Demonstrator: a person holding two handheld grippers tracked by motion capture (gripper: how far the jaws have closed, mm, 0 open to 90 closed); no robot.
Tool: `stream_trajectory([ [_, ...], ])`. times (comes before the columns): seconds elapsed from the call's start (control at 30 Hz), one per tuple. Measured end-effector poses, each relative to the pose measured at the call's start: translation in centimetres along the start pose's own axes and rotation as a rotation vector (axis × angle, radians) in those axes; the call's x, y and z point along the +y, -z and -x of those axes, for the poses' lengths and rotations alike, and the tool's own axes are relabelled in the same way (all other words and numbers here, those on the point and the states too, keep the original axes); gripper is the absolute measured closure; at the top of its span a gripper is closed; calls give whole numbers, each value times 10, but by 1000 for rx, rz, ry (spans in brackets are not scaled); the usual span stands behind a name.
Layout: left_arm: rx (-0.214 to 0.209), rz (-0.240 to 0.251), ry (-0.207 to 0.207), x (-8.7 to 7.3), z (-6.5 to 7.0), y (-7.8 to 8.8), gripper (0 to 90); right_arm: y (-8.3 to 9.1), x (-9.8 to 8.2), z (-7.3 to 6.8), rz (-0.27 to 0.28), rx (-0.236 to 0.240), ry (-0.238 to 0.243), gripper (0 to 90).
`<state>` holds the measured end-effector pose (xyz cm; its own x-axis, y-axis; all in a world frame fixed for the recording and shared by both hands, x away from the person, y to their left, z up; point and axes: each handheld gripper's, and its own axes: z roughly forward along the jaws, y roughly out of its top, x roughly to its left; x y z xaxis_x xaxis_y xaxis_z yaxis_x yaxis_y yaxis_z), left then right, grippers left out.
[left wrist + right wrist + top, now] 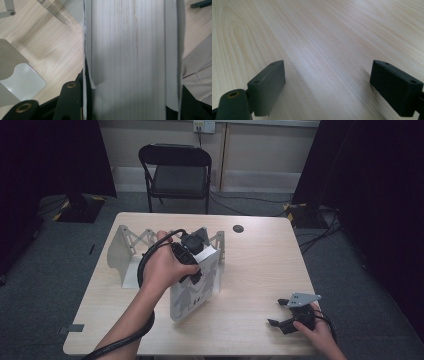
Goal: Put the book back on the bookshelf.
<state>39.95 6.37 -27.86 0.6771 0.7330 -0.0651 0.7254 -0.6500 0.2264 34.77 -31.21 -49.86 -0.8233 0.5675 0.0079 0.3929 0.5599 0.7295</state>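
A thick white book (192,292) with grey figures on its cover stands tilted on the wooden table (260,260). My left gripper (192,252) comes down on its top edge and is shut on it. In the left gripper view the book's page edges (130,50) run up between the two black jaws of my left gripper (130,105), which press on both covers. A grey metal folding book rack (122,250) stands just behind and to the left of the book. At the table's front right my right gripper (277,312) rests open; in its own view the right gripper (328,85) holds nothing over bare wood.
The rack's flat end plate (10,62) and a scissor arm (55,10) lie to the left of the book. A small dark round spot (238,228) marks the far side of the table. A black folding chair (177,170) stands behind the table, with cables on the floor.
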Motion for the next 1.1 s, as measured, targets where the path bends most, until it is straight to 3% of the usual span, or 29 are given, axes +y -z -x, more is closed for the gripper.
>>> stream_trajectory([
  [0.3,-12,7,41,6,-3,0,532,0,0,0,0,0,0,124],
  [0.63,8,24,56,15,-3,3,531,0,0,0,0,0,0,123],
  [0.87,13,36,94,20,-1,1,532,0,0,0,0,0,0,123],
  [1.03,27,34,86,25,-4,1,532,0,0,0,0,0,0,124],
  [1.1,24,39,114,26,-4,0,532,0,0,0,0,0,0,123],
])
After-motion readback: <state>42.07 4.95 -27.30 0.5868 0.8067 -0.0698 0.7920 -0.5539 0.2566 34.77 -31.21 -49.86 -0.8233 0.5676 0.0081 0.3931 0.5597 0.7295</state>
